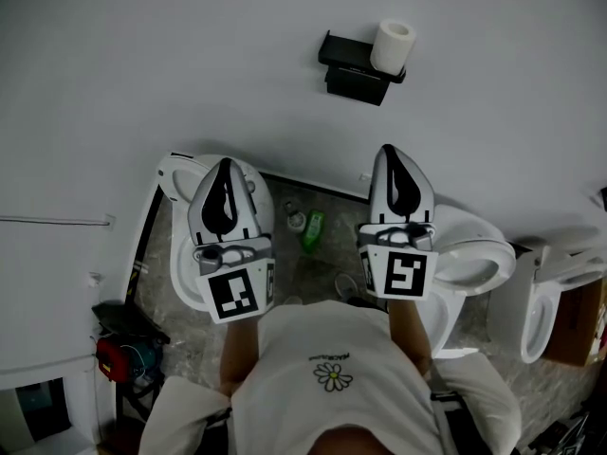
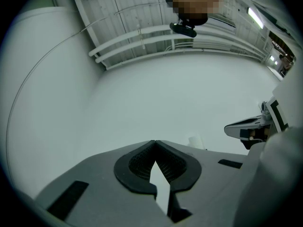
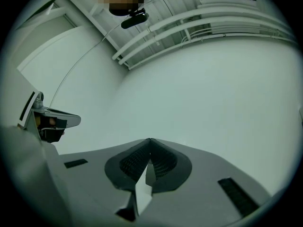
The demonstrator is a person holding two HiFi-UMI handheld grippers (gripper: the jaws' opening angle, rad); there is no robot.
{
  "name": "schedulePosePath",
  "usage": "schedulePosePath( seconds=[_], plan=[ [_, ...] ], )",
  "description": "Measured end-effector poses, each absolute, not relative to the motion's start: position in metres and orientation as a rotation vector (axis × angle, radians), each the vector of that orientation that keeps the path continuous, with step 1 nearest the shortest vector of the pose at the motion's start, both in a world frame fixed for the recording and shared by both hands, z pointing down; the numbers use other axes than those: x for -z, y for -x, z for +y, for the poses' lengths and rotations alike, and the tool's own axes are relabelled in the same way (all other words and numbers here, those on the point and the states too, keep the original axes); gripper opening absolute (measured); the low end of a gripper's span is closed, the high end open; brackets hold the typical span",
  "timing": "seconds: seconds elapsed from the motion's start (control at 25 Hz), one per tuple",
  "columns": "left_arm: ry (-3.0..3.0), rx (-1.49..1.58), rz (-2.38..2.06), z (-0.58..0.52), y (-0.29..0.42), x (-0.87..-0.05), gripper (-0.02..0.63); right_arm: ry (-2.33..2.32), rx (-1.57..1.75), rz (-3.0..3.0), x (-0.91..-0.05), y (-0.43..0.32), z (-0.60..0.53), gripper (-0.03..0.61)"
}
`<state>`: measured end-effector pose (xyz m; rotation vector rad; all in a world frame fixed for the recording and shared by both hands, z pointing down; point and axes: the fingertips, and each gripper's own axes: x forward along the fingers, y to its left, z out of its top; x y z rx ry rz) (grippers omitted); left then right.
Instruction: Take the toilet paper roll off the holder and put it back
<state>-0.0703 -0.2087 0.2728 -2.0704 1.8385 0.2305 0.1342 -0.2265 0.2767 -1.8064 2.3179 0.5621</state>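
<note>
The left gripper (image 1: 225, 164) and right gripper (image 1: 387, 150) are held side by side above the person's white shirt (image 1: 332, 368), both pointing toward the wall (image 1: 171, 55). Each has its jaws closed tip to tip, with nothing between them, and touches nothing. Beyond them a green bottle (image 1: 312, 232) is on the floor between two toilets. Farthest, the toilet paper roll (image 1: 393, 45) sits at the right end of the black holder (image 1: 351, 69) on the wall, well apart from both grippers
</note>
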Motion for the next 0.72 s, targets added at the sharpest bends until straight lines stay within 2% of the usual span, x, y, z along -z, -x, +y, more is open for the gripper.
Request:
schedulePosePath(
  seconds=[0.72],
  plan=[
    [2.090,-0.232,1.883,-0.215,0.073,-0.278,0.017,1.844,-0.531,2.352,-0.290,-0.140,-0.231,0.009]
  ],
)
